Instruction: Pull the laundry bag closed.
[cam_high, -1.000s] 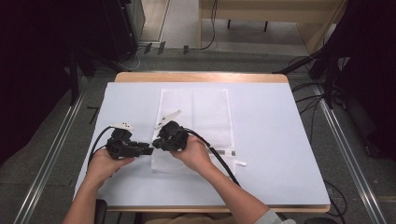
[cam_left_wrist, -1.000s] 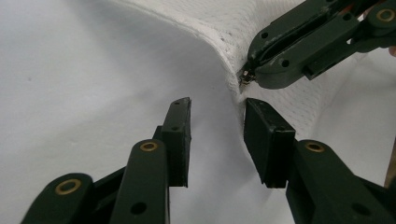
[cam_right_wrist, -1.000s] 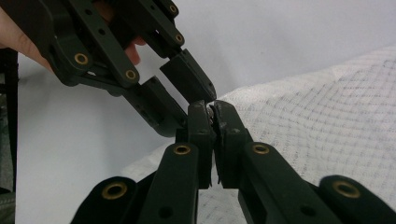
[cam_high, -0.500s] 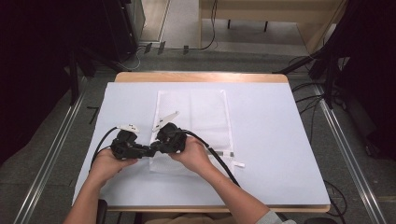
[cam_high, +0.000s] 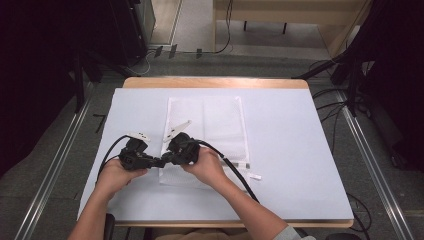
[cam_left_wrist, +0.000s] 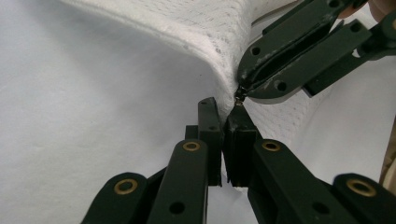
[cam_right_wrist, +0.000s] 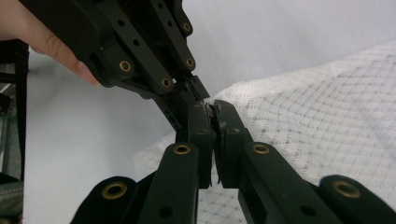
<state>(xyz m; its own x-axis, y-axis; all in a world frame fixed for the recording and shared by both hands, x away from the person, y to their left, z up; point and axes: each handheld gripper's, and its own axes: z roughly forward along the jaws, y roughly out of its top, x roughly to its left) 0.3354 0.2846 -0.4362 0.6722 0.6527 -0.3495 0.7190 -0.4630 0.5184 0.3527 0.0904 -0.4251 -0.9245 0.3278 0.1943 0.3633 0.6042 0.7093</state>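
A white mesh bag (cam_high: 220, 120) lies flat on the white table cover (cam_high: 300, 150). Both grippers meet tip to tip at its near left edge. My left gripper (cam_high: 160, 161) comes in from the left. Its jaws have just been closing and now pinch the raised mesh edge (cam_left_wrist: 210, 32), as the left gripper view (cam_left_wrist: 224, 109) shows. My right gripper (cam_high: 168, 158) is shut on the same edge right beside it (cam_right_wrist: 212, 109), lifting the mesh (cam_right_wrist: 317, 121) into a small ridge. The right gripper's tips (cam_left_wrist: 240, 93) almost touch the left ones.
A black cable (cam_high: 235, 170) trails from the right gripper across the bag's near end. A small white tag (cam_high: 255, 176) lies just right of it. The wooden table rim (cam_high: 215, 82) shows at the far side, and metal rails run on the floor along both sides.
The left gripper's jaws have come together on the bag's edge next to the right gripper. Both hands have stayed where they were.
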